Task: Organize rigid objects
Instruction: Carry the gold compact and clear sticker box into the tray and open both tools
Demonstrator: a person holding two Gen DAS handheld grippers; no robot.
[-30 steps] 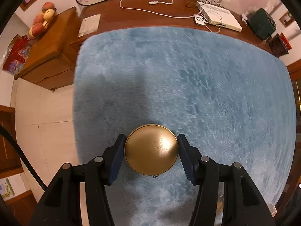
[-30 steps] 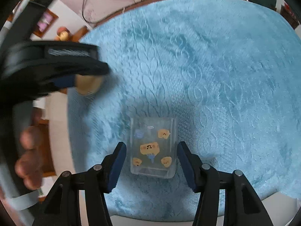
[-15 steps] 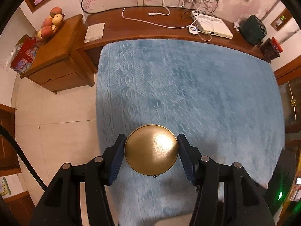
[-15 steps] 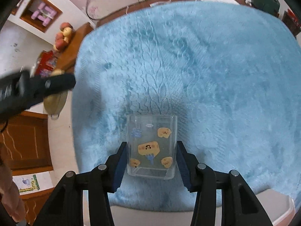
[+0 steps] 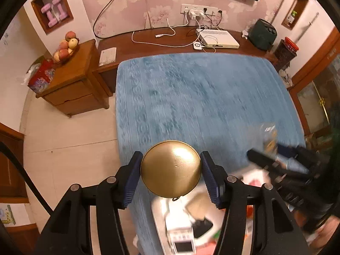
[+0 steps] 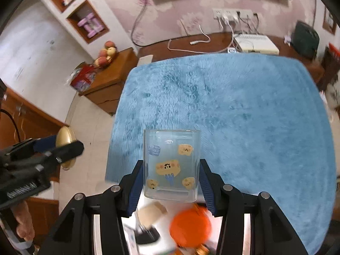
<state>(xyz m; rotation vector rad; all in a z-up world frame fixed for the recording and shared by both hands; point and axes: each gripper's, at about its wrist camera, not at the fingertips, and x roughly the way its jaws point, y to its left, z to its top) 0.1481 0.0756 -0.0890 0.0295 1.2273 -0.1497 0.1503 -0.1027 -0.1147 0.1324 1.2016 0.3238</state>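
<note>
- The left gripper (image 5: 171,175) is clamped on a round brass-coloured dome (image 5: 171,168), one blue pad pressed to each side at its widest part. That grip across the full width is probably what keeps the smooth, curved piece from slipping out.
- A small ring (image 5: 175,198) hangs from the dome's near edge, just behind the pads; what the dome belongs to I cannot tell.
- The right gripper (image 6: 171,177) is closed on a clear square glass (image 6: 171,165) printed with yellow toast cartoons, its flat walls squarely against the pads. Flat sides give a sure hold, and the glass lies with its mouth pointing forward, away from the tool.
- Both pieces are held in the air; neither touches the blue plush cloth (image 6: 244,110) that spreads ahead of the fingers and below them.
- Directly beneath and behind each tool lies a blurred white container (image 5: 163,218) holding mixed items, among them an orange round thing (image 6: 190,227) under the right tool. This looks like the place where rigid things are gathered, or taken from.
- In the right wrist view the left tool sits far off to the left, well apart, so the two loads should not knock together.
- My reading: each hand carries one item between cloth and container; which way, these views do not settle.
</note>
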